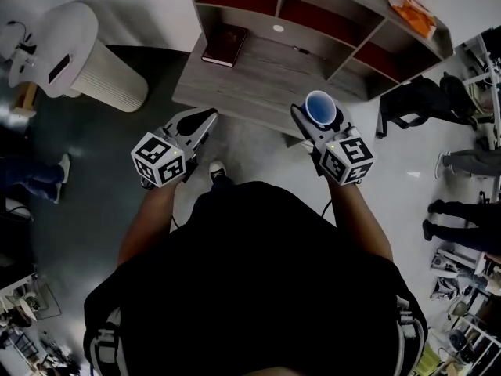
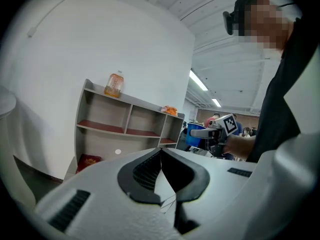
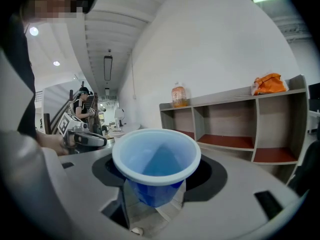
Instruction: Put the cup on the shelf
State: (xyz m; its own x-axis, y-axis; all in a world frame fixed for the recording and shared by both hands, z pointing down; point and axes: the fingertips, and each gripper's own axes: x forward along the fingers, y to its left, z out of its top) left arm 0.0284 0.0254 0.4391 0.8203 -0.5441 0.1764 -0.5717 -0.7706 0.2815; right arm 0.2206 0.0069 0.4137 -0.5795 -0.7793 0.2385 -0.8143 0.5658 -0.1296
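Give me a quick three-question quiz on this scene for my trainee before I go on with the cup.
1. True or false: the left gripper holds the cup.
2. Fill in: in the head view, the bag on top of the shelf is coloured ___.
3. Short answer: is the cup on the shelf yet, and where is it?

Key
1. False. The left gripper's jaws are shut on nothing; the right gripper grips the cup.
2. Orange.
3. No. It sits upright between the right gripper's jaws, in front of the shelf and apart from it.
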